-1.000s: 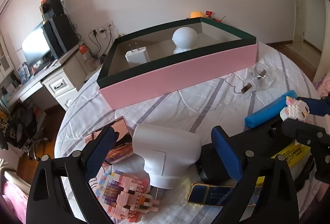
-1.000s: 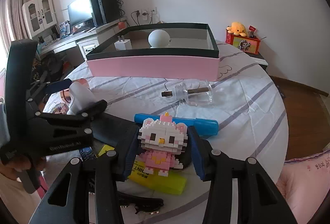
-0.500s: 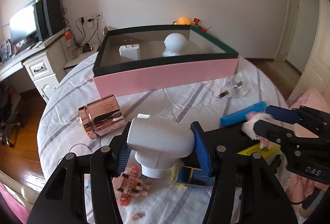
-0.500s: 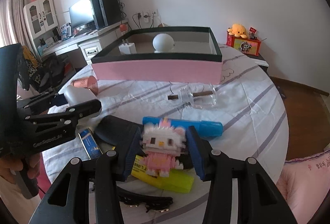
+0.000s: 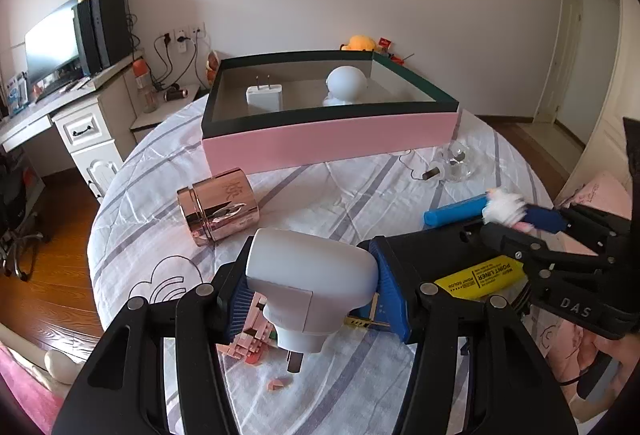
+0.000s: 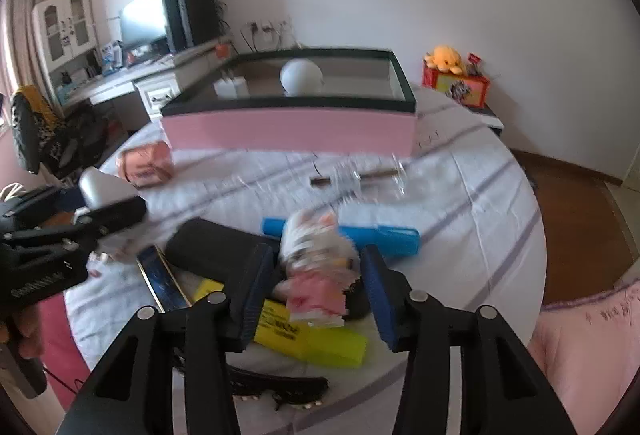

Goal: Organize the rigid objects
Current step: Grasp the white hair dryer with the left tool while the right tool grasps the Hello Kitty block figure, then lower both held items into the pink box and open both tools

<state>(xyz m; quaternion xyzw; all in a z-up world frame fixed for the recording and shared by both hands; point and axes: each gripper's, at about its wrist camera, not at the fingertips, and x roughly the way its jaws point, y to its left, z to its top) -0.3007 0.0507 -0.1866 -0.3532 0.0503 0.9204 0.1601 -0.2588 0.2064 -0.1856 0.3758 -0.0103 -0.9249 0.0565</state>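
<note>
My left gripper (image 5: 312,295) is shut on a large white plug adapter (image 5: 310,281) and holds it above the table. My right gripper (image 6: 316,271) holds a white and pink block-built cat figure (image 6: 316,255), blurred by motion; the figure sits between the blue pads, and a gap shows on its right side. The same figure also shows in the left wrist view (image 5: 503,209). A pink box with a dark rim (image 5: 328,139) stands at the table's far side. It holds a white charger (image 5: 264,97) and a white round lamp (image 5: 346,85).
On the striped tablecloth lie a rose-gold jar (image 5: 218,211), a clear glass bulb with a cord (image 5: 452,165), a blue bar (image 6: 376,235), a yellow marker box (image 6: 316,339), a black case (image 6: 216,251), a pink block figure (image 5: 248,335). A desk with a monitor (image 5: 52,47) stands to the left.
Both grippers have risen and tilted. The left gripper closed on the white adapter and lifted it. The right gripper lifted the cat figure, now motion-blurred.
</note>
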